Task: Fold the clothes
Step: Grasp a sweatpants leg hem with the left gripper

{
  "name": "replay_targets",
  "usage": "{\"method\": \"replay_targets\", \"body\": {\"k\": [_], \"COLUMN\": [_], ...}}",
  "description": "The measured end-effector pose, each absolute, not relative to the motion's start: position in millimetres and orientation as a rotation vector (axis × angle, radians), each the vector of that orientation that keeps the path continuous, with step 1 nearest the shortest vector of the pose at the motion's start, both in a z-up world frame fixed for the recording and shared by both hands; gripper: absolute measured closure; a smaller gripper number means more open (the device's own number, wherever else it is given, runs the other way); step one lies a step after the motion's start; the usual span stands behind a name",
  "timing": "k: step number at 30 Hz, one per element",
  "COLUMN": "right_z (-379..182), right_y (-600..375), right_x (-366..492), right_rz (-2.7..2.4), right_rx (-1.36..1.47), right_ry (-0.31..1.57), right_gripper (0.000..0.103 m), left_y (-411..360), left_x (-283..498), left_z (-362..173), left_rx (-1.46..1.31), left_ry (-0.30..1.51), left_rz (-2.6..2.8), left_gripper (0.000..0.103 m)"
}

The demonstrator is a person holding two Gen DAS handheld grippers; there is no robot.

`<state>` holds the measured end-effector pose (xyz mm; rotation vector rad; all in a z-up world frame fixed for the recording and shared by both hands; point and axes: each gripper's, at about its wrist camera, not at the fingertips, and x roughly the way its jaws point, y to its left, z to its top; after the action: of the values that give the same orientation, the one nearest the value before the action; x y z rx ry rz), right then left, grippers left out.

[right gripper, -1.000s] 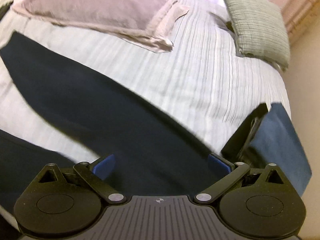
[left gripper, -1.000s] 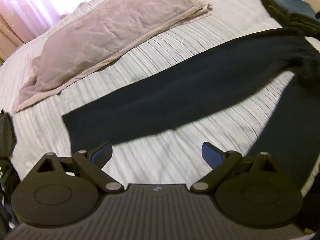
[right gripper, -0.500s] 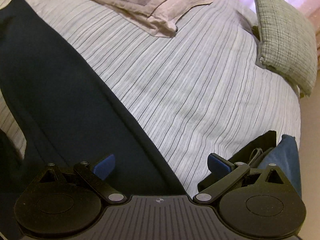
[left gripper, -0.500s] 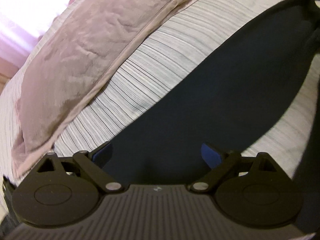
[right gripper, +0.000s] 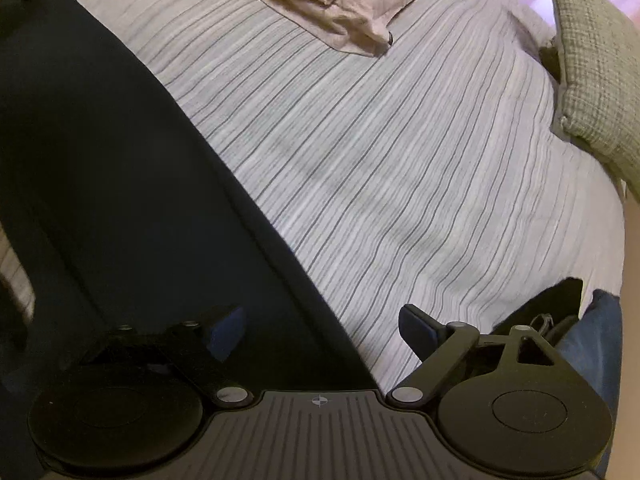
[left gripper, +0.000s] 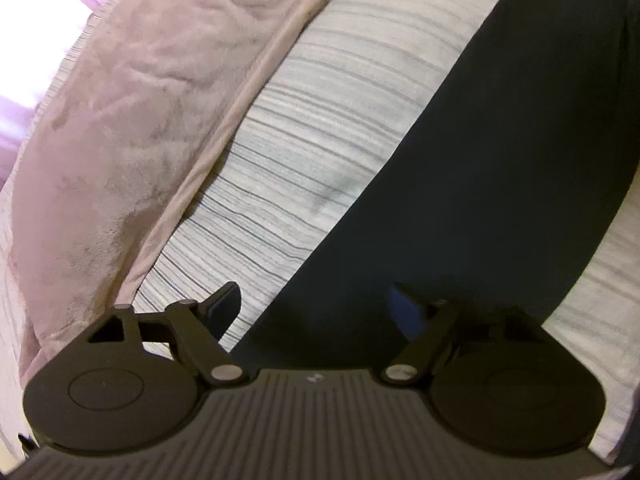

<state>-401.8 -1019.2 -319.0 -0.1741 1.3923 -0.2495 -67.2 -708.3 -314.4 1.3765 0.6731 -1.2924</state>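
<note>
Dark navy trousers (left gripper: 492, 168) lie spread flat on the striped bedsheet (left gripper: 316, 152). In the left wrist view one trouser leg runs from the top right down to my left gripper (left gripper: 316, 308), which is open and low over the leg's left edge; nothing sits between its fingers. In the right wrist view the same dark trousers (right gripper: 104, 184) fill the left half. My right gripper (right gripper: 324, 328) is open, straddling the cloth's right edge, its left finger over the fabric and its right finger over bare sheet (right gripper: 400, 152).
A pinkish pillow (left gripper: 132, 120) lies left of the trouser leg, its corner also in the right wrist view as a pillow (right gripper: 344, 4) at the top. A grey checked cushion (right gripper: 596, 72) sits at the far right. Folded blue and dark clothes (right gripper: 588, 332) lie near the right gripper.
Both grippers have moved down and closer to the trousers; the cloth now fills more of each view. The fingers stay open throughout.
</note>
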Motion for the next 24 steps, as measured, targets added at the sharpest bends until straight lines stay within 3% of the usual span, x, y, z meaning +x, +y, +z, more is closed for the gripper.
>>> {"method": "replay_targets", "body": {"k": [4, 6, 14, 18, 21, 24], "right_z": [-328, -333, -354, -358, -363, -366], "right_y": [-1033, -1039, -1069, -1084, -1092, -1091], "right_x": [-399, -398, -414, -426, -430, -429], "right_rz": [-0.232, -0.225, -0.217, -0.207, -0.172, -0.123], "right_rx": [-0.168, -0.162, -0.106, -0.06, -0.015, -0.004], "right_ry": [1.405, 1.413, 1.462, 1.469, 1.471, 1.477], "right_gripper": [0.017, 0.029, 0.032, 0.032, 0.034, 0.049], "left_y": [-719, -726, -743, -739, -730, -722], "left_x": [-56, -51, -36, -44, -48, -49], "left_z": [-327, -333, -355, -354, -343, -329], "left_rx": [1.415, 1.435, 1.523, 1.546, 1.529, 1.505], "left_ry": [0.687, 0.704, 0.808, 0.779, 0.753, 0.74], "left_rz": [-1.349, -1.375, -1.476, -1.487, -1.482, -1.458], "left_gripper": [0.035, 0.04, 0.077, 0.102, 0.102, 0.102]}}
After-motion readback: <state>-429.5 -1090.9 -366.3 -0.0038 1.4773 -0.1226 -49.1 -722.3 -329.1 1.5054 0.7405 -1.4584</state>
